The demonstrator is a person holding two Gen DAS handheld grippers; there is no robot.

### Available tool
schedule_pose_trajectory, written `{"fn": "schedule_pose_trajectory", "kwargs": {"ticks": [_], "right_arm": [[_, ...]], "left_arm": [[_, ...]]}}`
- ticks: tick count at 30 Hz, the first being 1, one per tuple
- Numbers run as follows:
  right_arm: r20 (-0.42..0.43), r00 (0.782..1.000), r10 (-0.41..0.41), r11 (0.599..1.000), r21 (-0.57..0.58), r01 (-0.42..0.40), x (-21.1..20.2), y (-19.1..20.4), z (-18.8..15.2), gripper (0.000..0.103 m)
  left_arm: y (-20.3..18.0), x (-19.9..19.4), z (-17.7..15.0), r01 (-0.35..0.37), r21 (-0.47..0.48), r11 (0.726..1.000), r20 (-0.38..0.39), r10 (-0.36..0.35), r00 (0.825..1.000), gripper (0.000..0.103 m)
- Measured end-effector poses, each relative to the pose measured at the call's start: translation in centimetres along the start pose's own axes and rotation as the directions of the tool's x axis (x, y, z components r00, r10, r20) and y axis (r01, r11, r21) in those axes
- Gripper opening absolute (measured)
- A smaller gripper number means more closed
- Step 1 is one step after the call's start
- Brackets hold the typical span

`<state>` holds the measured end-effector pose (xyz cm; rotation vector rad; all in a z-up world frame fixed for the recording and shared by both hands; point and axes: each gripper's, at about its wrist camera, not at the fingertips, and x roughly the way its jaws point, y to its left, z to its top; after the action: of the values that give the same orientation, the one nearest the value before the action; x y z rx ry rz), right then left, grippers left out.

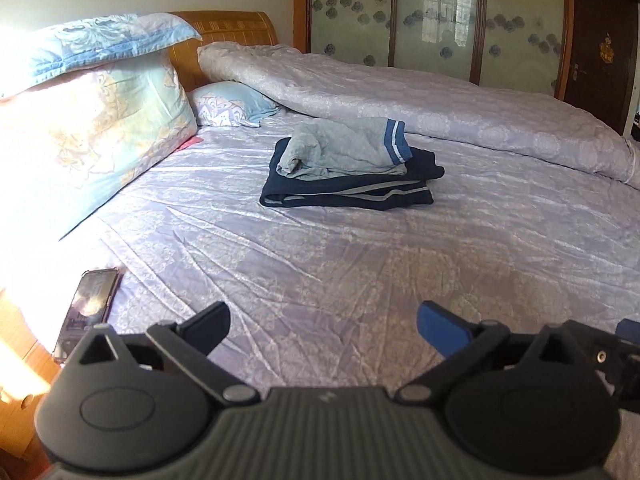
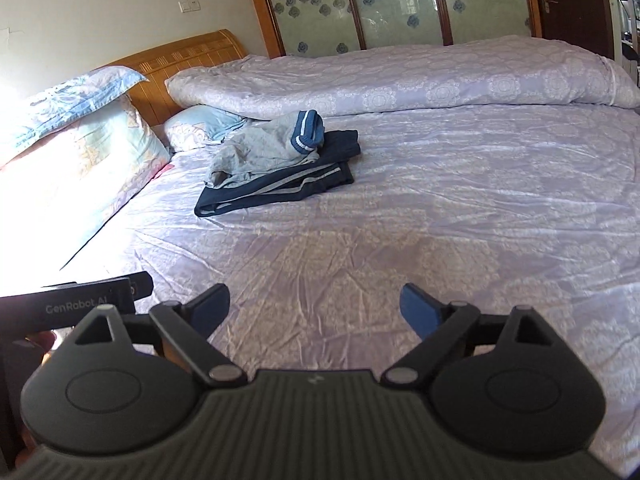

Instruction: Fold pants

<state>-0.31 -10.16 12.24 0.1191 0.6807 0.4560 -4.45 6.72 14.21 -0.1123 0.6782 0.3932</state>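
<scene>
Since both of our grippers hang over the near edge of the bed [image 1: 320, 240] with nothing between their tips, we read this as a moment when the cloth is out of our hands: the left gripper [image 1: 322, 320] has its jaws spread wide over bare sheet, and the right gripper [image 2: 316, 304] has its jaws spread just as wide, empty too. The dark pants [image 1: 352, 192] lie folded into a flat rectangle toward the head end of the bed, well apart from us, their pale side stripe running along the near fold. A grey garment [image 1: 344, 152] with a blue-banded cuff sits on top, only loosely bunched, so the pile looks like a stack of finished pieces, with the upper one less tidy. Behind it a rolled quilt [image 1: 440, 96] lines the far edge, which leaves the middle of the bed as working space. Pillows [image 1: 92, 112] stand by the headboard, and a phone [image 1: 88, 312] rests at the near left corner. We judge the fold largely complete.
</scene>
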Motion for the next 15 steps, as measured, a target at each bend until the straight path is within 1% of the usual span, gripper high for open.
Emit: {"fn": "schedule_pose_trajectory", "kwargs": {"ticks": [1,5,10,15], "right_arm": [[0.000,1.000,0.001,1.000,0.005,-0.001,-0.4,-0.1,-0.3,0.100],[0.008,1.000,-0.002,1.000,0.003,0.002,-1.6,-0.1,-1.9,0.103],[0.003,1.000,0.007,1.000,0.004,-0.007,-2.2,-0.1,-3.0,0.103],[0.029,1.000,0.004,1.000,0.010,-0.004,-2.6,-0.4,-3.4,0.103]], "left_arm": [[-0.2,-0.5,-0.3,-0.002,0.009,1.000,0.007,0.002,1.000,0.103],[-1.2,-1.7,-1.2,0.001,0.027,1.000,0.002,-0.001,1.000,0.103],[-2.0,-2.3,-2.2,0.008,0.044,0.999,-0.013,-0.007,1.000,0.103],[-2.6,-2.8,-3.0,-0.004,0.057,0.998,-0.007,0.004,1.000,0.103]]}}
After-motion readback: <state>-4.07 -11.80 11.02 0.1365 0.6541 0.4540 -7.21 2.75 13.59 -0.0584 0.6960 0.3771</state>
